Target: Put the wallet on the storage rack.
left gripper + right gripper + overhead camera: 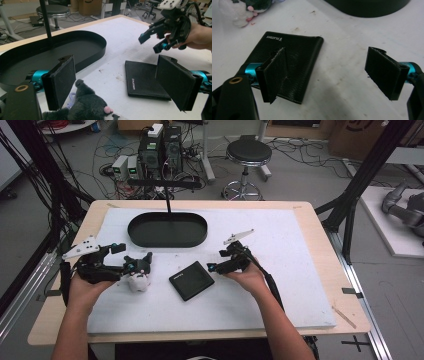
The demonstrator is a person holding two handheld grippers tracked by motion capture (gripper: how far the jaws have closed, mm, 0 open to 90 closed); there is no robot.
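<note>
We hold both grippers with fingers spread, gripping nothing. The plush toy (138,279) lies just left of the black wallet (191,280) — our left gripper (134,262) hovers over it. We should lower squarely, straddle the toy — then close. The right gripper (216,261) waits right of the wallet.

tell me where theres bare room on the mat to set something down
Free: the near strip of the white mat below the wallet, and the wide right part beyond the right gripper. The black tray looks empty. Crowded: around the plush toy at the left gripper.
</note>
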